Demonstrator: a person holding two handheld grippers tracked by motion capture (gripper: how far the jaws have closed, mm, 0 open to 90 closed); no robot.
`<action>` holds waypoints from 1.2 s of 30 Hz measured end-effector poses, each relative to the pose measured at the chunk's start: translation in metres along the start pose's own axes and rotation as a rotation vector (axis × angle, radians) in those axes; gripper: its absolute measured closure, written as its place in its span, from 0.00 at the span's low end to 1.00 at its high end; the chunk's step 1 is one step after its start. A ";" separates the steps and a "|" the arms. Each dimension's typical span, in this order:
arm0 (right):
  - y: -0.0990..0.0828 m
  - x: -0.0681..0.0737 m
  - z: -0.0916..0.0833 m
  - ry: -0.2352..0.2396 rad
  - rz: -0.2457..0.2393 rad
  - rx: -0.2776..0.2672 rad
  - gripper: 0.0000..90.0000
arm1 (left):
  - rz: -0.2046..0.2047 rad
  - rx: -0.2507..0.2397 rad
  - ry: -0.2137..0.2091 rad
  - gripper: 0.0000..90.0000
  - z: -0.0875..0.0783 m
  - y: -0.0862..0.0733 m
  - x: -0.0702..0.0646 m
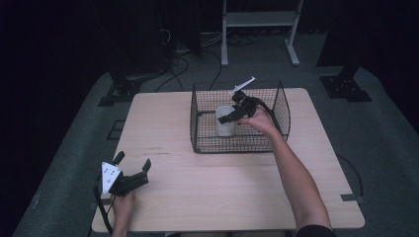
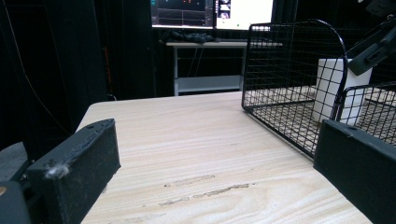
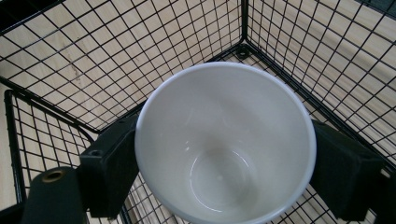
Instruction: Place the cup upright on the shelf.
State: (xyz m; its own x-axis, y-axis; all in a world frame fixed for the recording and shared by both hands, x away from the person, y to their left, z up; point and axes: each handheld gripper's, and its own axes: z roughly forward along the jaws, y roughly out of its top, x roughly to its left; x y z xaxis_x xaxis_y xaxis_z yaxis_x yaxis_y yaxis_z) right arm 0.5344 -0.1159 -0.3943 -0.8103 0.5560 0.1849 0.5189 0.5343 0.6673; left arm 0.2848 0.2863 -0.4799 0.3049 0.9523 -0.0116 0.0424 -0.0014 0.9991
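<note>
A white cup (image 1: 225,121) stands upright on the floor of a black wire basket (image 1: 232,150) on the far half of the wooden table (image 1: 207,190). My right gripper (image 1: 232,114) reaches down into the basket, one jaw on each side of the cup's upper part. In the right gripper view the empty cup (image 3: 224,144) sits between the two black jaws of the right gripper (image 3: 224,156); its rim hides where the pads meet the wall, and I read them as just off it. My left gripper (image 1: 133,160) rests open at the near left of the table, nothing between its jaws.
In the left gripper view the basket (image 2: 280,70) with the cup (image 2: 334,88) stands ahead and to the right, the right gripper (image 2: 373,51) above it. Bare tabletop (image 2: 196,140) lies between. A white metal stand (image 1: 259,19) and cables are on the floor beyond the table.
</note>
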 end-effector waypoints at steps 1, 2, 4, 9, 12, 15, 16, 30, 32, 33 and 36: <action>0.000 0.000 0.000 0.001 -0.001 0.000 0.19 | 0.000 0.000 0.000 0.00 0.000 0.000 0.000; 0.000 0.000 0.000 0.002 -0.002 -0.001 0.19 | 0.000 0.000 0.000 0.00 0.000 0.000 0.000; -0.001 0.000 -0.001 0.007 0.002 -0.007 0.19 | 0.001 0.000 0.000 0.00 0.000 0.000 0.000; 0.000 0.002 -0.001 0.006 -0.004 -0.010 0.18 | 0.000 -0.001 0.001 0.00 0.000 0.000 0.000; 0.001 0.003 -0.001 0.011 -0.006 -0.018 0.18 | 0.000 0.000 0.001 0.00 0.000 0.000 0.000; 0.002 0.005 -0.003 0.014 -0.005 -0.030 0.18 | -0.001 0.000 0.001 0.00 0.000 0.000 0.000; 0.002 0.005 -0.003 0.014 -0.005 -0.030 0.18 | -0.001 0.001 0.002 0.00 0.000 0.000 0.000; 0.000 0.000 -0.030 0.025 0.026 -0.122 0.17 | 0.006 0.003 0.001 0.00 0.000 0.000 -0.001; -0.001 -0.001 -0.034 0.029 0.031 -0.131 0.17 | 0.006 0.004 0.001 0.00 0.000 0.000 0.000; -0.002 -0.001 -0.037 0.026 0.029 -0.134 0.17 | 0.005 0.002 0.001 0.00 0.000 0.000 0.000; -0.003 0.001 -0.043 0.018 0.027 -0.139 0.17 | 0.006 0.002 0.001 0.00 0.000 0.000 0.000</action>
State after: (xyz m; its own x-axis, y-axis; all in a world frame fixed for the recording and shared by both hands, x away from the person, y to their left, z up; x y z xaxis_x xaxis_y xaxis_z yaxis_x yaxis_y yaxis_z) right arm 0.5206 -0.1446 -0.3651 -0.8023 0.5564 0.2162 0.4987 0.4257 0.7551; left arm 0.2847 0.2858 -0.4799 0.3045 0.9525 -0.0057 0.0427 -0.0076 0.9991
